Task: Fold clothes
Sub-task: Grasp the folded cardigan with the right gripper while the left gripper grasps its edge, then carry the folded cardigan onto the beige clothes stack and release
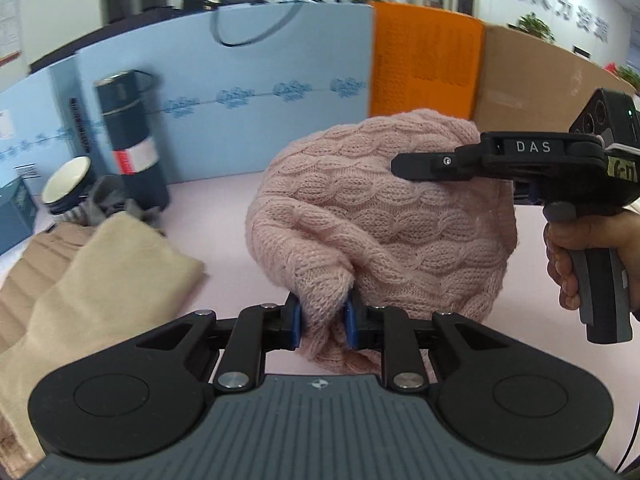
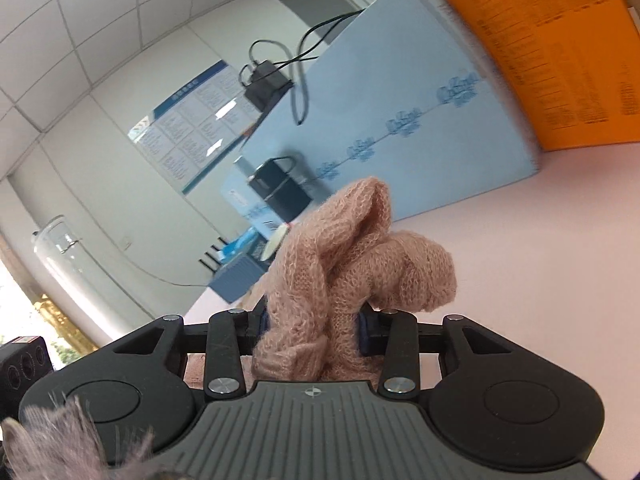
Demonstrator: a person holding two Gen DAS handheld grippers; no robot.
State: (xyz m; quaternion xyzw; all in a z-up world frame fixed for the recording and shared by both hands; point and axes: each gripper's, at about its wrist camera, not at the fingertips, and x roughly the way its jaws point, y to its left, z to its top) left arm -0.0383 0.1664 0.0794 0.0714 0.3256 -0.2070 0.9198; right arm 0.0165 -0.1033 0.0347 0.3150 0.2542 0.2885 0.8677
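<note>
A pink cable-knit sweater [image 1: 384, 216] hangs bunched above the pale pink table [image 1: 224, 208], held up between both grippers. My left gripper [image 1: 323, 322] is shut on a fold of the sweater at its lower edge. My right gripper [image 2: 314, 322] is shut on another bunch of the sweater [image 2: 352, 264], tilted, with knit sticking up past its fingers. The right gripper also shows in the left wrist view [image 1: 404, 166], at the sweater's upper right, held by a hand.
Folded beige clothes [image 1: 92, 276] lie at the left. Behind them stand a dark thermos [image 1: 132, 140], a cup [image 1: 66, 188] and a small box [image 1: 16, 208]. A blue partition [image 1: 240, 92], an orange panel [image 1: 424, 64] and cardboard [image 1: 532, 80] close the table's back.
</note>
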